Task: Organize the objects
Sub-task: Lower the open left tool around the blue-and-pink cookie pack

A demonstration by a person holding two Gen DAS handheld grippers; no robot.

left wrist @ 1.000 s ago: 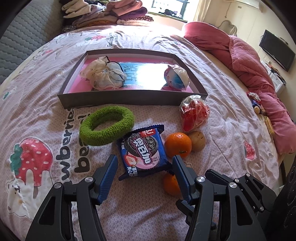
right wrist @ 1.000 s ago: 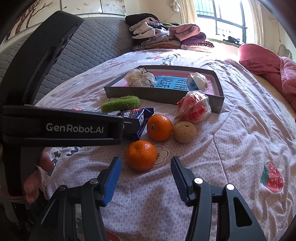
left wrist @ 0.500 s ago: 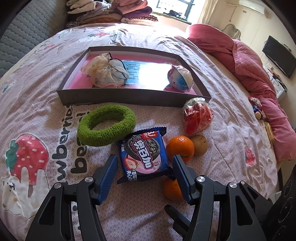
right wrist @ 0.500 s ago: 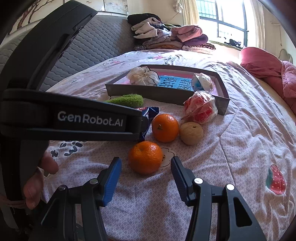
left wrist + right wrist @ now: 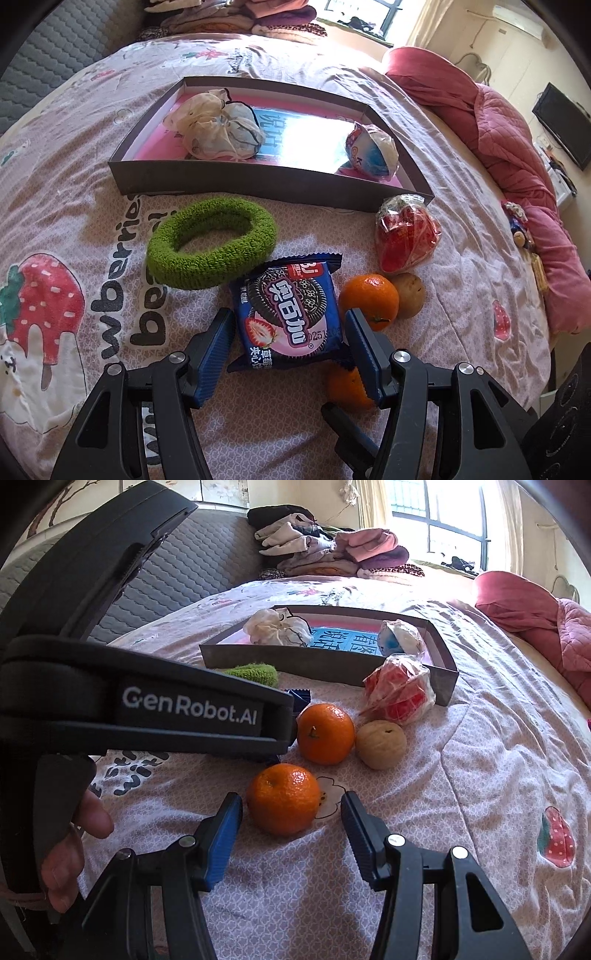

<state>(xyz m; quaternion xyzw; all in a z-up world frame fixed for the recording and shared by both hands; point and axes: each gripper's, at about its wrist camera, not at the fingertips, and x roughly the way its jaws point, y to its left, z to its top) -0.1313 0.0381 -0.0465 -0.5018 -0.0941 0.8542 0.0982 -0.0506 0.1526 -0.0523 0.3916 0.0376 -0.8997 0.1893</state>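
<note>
My left gripper [image 5: 290, 328] is open, its fingers on either side of a blue cookie packet [image 5: 290, 314] that lies on the bedspread. My right gripper [image 5: 291, 808] is open around the near orange [image 5: 283, 796], not touching it. A second orange [image 5: 325, 733] [image 5: 369, 297], a walnut [image 5: 380, 744] [image 5: 408, 295] and a red wrapped bundle [image 5: 400, 696] [image 5: 406, 236] lie behind. A green towelling ring [image 5: 210, 243] lies left of the packet. The dark tray [image 5: 229, 181] [image 5: 314, 664] holds a white cloth pouch [image 5: 218, 127] and a blue-white pouch [image 5: 371, 151].
The left gripper's body [image 5: 147, 701] fills the left of the right wrist view. A red quilt [image 5: 517, 147] lies along the right side of the bed. Folded clothes [image 5: 332, 554] are piled at the far end, by a grey padded headboard [image 5: 207, 568].
Both grippers have moved forward. The left fingers now flank the cookie packet; the right fingers now flank the near orange. Nothing has been picked up.
</note>
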